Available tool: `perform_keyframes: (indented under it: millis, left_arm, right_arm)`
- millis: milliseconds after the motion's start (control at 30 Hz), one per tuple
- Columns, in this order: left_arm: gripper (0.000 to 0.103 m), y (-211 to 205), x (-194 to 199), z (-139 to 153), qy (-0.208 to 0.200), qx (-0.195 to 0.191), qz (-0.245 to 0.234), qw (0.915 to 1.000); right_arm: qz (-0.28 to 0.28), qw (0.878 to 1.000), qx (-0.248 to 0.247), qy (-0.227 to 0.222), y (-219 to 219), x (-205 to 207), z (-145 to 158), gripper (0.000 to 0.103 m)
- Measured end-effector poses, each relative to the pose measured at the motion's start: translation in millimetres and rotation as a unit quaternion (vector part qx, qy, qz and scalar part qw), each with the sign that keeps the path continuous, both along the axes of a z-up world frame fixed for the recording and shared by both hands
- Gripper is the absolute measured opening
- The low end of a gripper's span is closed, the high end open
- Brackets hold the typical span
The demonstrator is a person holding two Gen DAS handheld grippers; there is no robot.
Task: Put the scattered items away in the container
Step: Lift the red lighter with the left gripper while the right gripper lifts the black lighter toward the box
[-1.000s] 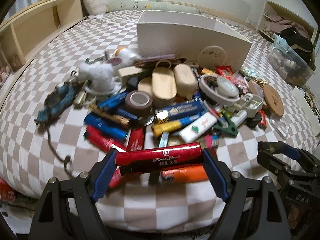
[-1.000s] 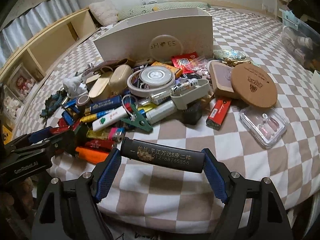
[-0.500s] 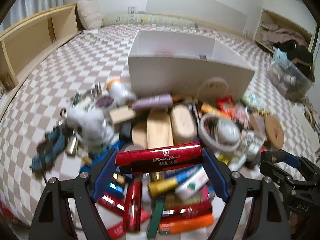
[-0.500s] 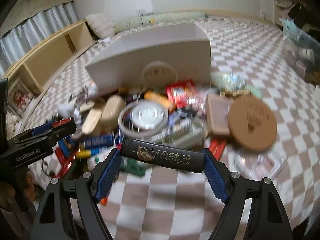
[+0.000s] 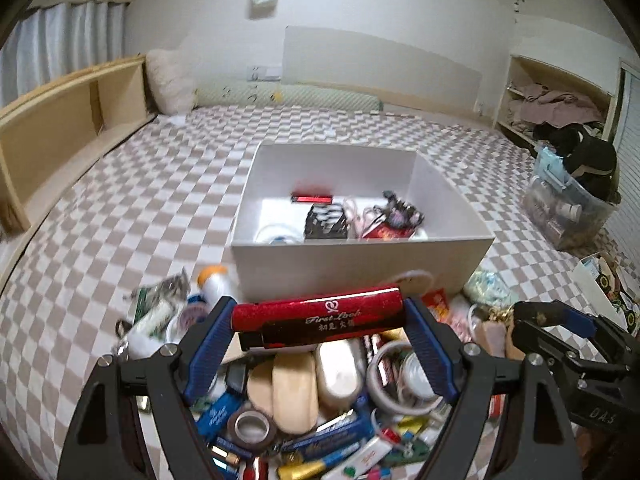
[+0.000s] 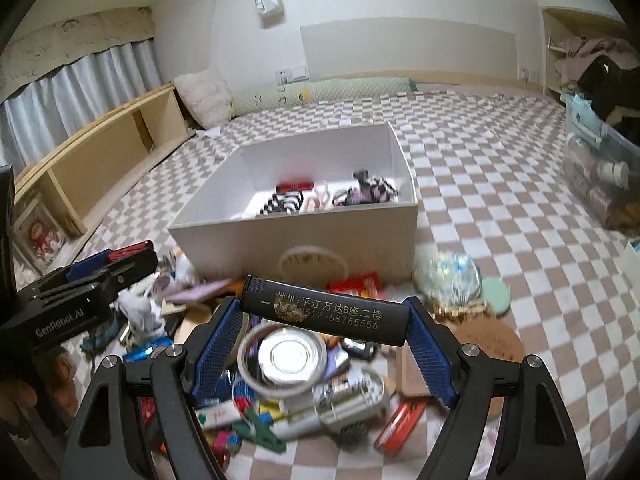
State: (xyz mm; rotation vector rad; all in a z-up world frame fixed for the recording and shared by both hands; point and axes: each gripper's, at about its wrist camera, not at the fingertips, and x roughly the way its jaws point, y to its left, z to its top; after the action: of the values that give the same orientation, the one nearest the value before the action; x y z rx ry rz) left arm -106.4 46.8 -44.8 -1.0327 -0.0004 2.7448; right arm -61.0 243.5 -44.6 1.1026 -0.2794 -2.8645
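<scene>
Left gripper (image 5: 319,326) clamps red glossy lighter (image 5: 318,318); right gripper (image 6: 325,322) clamps black printed lighter (image 6: 325,316). Clutter pile (image 5: 304,408) fronts white open box (image 5: 360,256); round cork coaster (image 6: 490,344) visible from right wrist only.

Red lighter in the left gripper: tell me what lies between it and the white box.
Left wrist view: the red lighter sits nearly against the white box wall. In the gap only a round label on that wall shows; a white bottle lies left.

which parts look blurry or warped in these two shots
Left wrist view: the red lighter in the left claw is sharp, the pile's left edge smeared. Right wrist view: the black lighter is sharp, clutter beneath motion-blurred. Both: fisheye bends the white box, corners dark.
</scene>
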Motion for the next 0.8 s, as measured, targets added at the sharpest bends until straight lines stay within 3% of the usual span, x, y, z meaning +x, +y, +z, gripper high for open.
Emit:
perform_keyframes:
  millis: [267,800]
  left_arm:
    - [0.084,12,-26,18,0.021,0.001,-0.014,0.9997]
    - [0.084,20,-102,43,0.048,-0.009,-0.012,0.9988]
  right_arm:
    - [-0.001,1.000,0.005,0.016,5,-22,17,0.081]
    - [0.000,0.999,0.019,0.040,23,-112,56,0.081]
